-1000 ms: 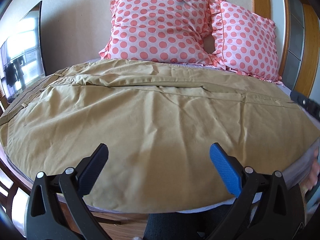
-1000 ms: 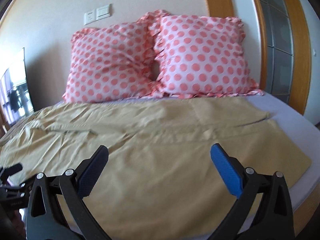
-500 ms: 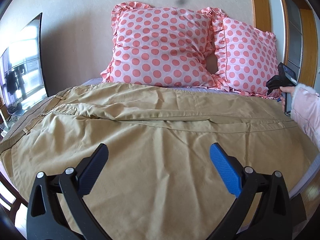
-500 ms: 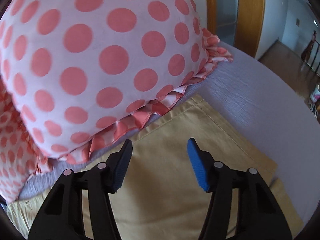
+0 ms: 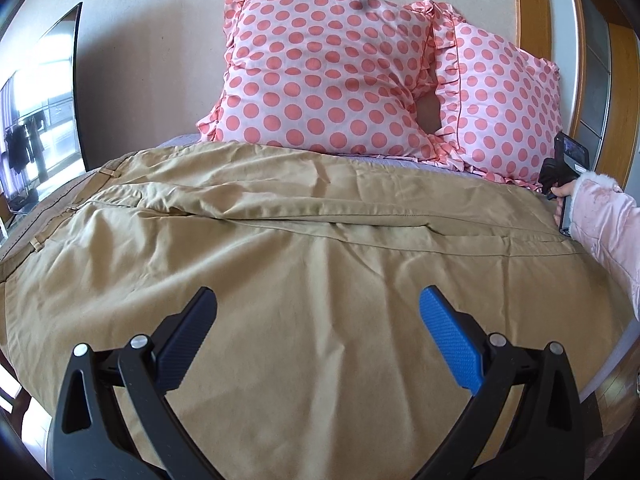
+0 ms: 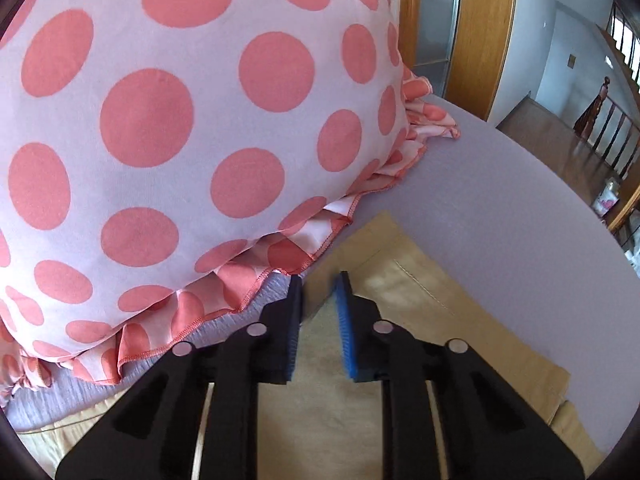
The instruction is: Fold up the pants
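Tan pants (image 5: 304, 248) lie spread flat across the bed, waistband at the left, leg hems at the right. My left gripper (image 5: 316, 320) is open and empty, hovering over the near leg. My right gripper (image 6: 318, 292) is at the far leg's hem corner (image 6: 384, 240) beside the pillow. Its jaws are nearly closed with a narrow gap, and the hem edge sits between the tips. In the left wrist view the right gripper's handle (image 5: 560, 168) shows at the far right, held by a hand in a pink sleeve.
Two pink polka-dot pillows (image 5: 332, 80) lean on the wall at the bed's head; one (image 6: 160, 120) looms right beside my right gripper. Lilac sheet (image 6: 500, 208) shows past the hem. A dark screen (image 5: 40, 120) stands at left. Wooden door frame (image 6: 480, 32) at right.
The right gripper moved forward to the hem corner by the pillow and its jaws narrowed from wide to almost closed. The left gripper rose slightly and stayed open.
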Action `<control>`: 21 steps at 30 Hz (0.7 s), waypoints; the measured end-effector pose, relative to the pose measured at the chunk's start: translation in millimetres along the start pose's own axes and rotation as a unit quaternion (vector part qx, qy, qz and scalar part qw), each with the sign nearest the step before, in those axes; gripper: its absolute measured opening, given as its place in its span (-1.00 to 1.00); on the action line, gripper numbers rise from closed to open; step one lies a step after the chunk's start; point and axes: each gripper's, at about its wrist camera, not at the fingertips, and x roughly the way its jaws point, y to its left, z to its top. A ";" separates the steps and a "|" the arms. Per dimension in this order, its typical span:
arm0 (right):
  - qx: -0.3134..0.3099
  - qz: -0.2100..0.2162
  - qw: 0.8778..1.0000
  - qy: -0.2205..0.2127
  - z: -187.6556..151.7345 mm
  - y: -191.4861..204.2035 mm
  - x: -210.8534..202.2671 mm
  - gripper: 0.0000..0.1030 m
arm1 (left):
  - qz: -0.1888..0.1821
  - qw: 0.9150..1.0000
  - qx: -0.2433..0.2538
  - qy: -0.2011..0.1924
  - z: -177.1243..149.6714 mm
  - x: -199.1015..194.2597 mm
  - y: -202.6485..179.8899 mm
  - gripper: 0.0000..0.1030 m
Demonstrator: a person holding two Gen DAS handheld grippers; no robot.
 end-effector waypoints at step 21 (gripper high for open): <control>0.181 0.289 0.939 0.041 -165.9 -183.6 -161.3 -0.34 | -0.082 0.985 -0.148 -0.027 33.5 -8.0 56.7 0.96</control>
